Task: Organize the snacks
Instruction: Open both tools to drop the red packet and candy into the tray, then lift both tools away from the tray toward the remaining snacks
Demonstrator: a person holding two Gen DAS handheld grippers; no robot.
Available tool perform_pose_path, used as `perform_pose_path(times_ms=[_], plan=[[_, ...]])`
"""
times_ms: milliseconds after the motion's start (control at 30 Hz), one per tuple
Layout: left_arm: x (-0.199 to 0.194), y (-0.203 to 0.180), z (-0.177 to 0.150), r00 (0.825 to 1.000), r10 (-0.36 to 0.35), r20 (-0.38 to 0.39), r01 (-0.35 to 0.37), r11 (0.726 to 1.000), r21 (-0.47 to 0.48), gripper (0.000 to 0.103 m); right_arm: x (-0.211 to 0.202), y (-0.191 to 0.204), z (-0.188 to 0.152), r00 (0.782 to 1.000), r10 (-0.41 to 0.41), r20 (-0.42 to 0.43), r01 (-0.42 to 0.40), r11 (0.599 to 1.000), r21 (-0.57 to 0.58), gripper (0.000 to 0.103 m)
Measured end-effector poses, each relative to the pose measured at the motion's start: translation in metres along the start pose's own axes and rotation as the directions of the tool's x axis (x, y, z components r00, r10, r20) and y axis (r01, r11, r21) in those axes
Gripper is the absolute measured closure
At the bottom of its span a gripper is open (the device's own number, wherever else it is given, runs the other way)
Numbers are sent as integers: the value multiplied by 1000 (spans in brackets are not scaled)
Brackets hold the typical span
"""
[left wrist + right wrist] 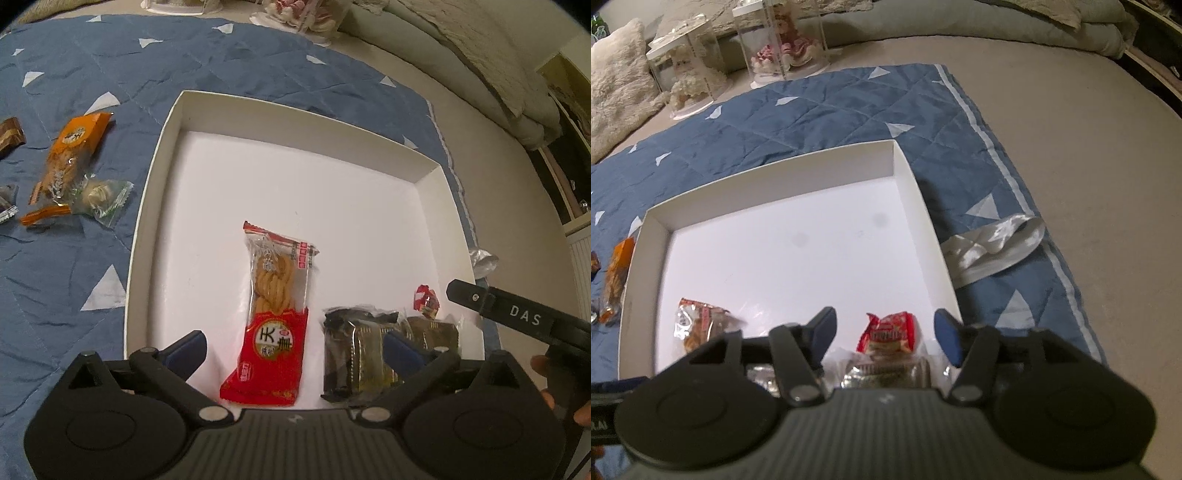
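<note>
A white shallow box (162, 155) lies on a blue quilt. In it lie a red twisted-cracker packet (275, 317), dark wrapped snacks (354, 354) and a small red packet (426, 301). My left gripper (295, 349) is open and empty, above the red packet at the box's near edge. Left of the box lie an orange snack packet (70, 155) and a clear-wrapped sweet (99, 197). In the right wrist view my right gripper (884, 332) is open and empty over the box (912, 184), around the small red packet (890, 332); the cracker packet (701, 323) lies to its left.
The blue quilt (74, 277) covers a beige bed (1089, 147). Brown wrapped snacks (9, 136) lie at the far left. Clear display cases with dolls (783, 40) stand beyond the quilt. A white satin cloth (993, 247) lies right of the box. Folded bedding (461, 55) lies behind.
</note>
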State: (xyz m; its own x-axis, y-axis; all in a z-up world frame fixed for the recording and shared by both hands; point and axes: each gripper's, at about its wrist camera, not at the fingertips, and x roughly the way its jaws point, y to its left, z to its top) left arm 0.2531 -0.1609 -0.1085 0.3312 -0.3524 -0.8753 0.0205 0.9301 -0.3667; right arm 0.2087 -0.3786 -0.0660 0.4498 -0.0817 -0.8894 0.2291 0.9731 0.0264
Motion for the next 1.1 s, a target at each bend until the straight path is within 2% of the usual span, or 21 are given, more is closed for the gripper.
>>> perform_pose_path(times_ms=[100, 167, 233, 500, 700, 1100], plan=[[-6, -2, -3, 1000, 0, 7, 0, 1000, 19, 0, -9, -2, -4, 1000, 3, 6, -3, 1000, 6, 22], [-12, -2, -4, 1000, 3, 16, -3, 999, 32, 0, -15, -4, -8, 1000, 2, 20, -2, 1000, 1, 9], [-16, -1, -5, 1000, 2, 21, -3, 999, 39, 0, -21, -5, -13, 999, -2, 38, 3, 1000, -13, 0], [-40, 19, 0, 997, 23, 71, -25, 999, 22, 0, -33, 3, -18, 998, -1, 69, 4, 999, -33, 0], [-63, 55, 10, 991, 67, 116, -66, 998, -13, 0, -34, 29, -14, 996, 17, 85, -11, 997, -75, 0], [-116, 144, 27, 959, 191, 212, -167, 978, -124, 0, -29, 101, -5, 990, 96, 101, -77, 981, -177, 0]])
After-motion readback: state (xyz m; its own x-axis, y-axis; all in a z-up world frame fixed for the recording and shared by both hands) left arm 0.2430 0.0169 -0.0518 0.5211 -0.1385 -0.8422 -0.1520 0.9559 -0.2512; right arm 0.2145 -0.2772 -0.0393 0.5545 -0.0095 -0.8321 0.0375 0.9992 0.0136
